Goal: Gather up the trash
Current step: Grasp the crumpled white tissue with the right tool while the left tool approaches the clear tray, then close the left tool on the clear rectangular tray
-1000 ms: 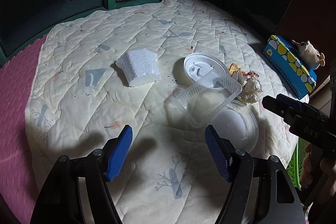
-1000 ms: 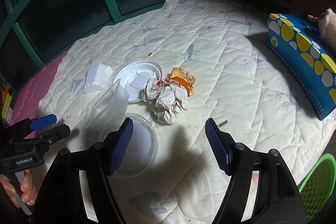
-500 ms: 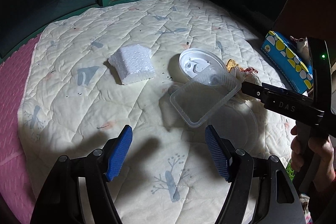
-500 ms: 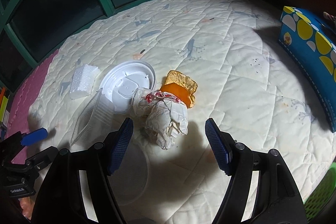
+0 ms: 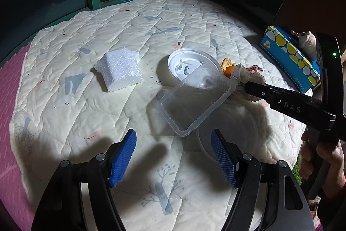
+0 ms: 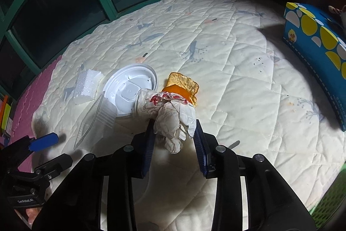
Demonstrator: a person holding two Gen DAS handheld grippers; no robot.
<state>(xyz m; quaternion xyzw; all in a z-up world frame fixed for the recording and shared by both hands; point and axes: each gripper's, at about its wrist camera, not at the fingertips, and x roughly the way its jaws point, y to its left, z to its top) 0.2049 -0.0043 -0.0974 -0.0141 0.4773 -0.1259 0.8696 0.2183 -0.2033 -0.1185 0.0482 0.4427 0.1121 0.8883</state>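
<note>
Trash lies on a cream quilted mat (image 5: 90, 105): a white foam block (image 5: 119, 69), a white round lid (image 5: 192, 64), a clear rectangular tray (image 5: 194, 105), a clear round lid (image 5: 229, 129), an orange food scrap (image 6: 183, 84) and a crumpled paper wrapper (image 6: 173, 118). My right gripper (image 6: 174, 140) has closed in on the crumpled wrapper, its pads touching both sides. It also shows in the left wrist view (image 5: 248, 86) reaching the wrapper (image 5: 248, 73). My left gripper (image 5: 174, 154) is open and empty, just short of the clear tray.
A blue box with yellow dots (image 6: 317, 36) holding a small plush toy (image 5: 305, 40) stands at the mat's right edge. A green mesh basket (image 6: 328, 205) sits at lower right. Pink floor mat (image 5: 8, 83) lies left. Dark windows with green frames stand behind.
My right gripper moved forward onto the crumpled wrapper and narrowed its jaws around it. My left gripper drifted slightly closer to the clear tray, still open.
</note>
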